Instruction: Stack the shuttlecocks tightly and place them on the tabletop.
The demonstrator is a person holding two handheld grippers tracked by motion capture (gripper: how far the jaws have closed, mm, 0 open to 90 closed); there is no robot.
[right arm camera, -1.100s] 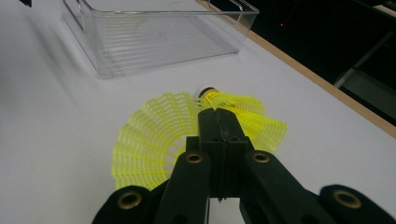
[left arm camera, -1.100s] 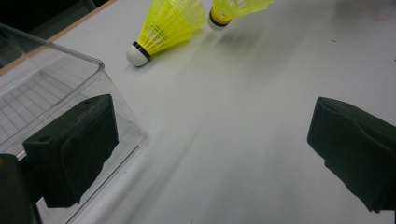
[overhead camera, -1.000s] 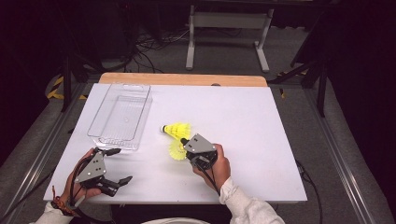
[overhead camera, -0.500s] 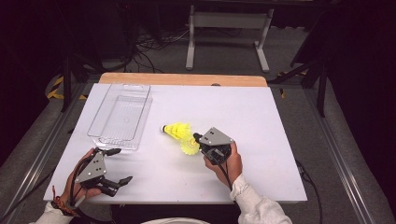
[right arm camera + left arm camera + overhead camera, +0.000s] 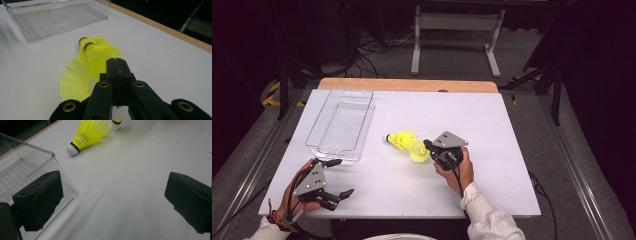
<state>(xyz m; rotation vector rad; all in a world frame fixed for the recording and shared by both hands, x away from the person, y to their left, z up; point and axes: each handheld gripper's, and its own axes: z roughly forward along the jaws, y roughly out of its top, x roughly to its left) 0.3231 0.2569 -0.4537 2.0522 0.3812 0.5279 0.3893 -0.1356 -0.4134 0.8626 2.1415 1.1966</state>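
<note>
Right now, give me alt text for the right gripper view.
The right gripper, jaws shut, pinches the skirt of a yellow shuttlecock on a white table. A second shuttlecock lies just beyond it, and a clear plastic tray sits farther back.

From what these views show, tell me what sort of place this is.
Probably a lab or studio set up for recording, not a home. A white table stands on grey carpet among dark surroundings, loose cables trail across the floor behind it, and a metal stand sits beyond the table's far edge.

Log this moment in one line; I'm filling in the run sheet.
right gripper: shut on near shuttlecock skirt | left gripper: open | tray: empty
</note>
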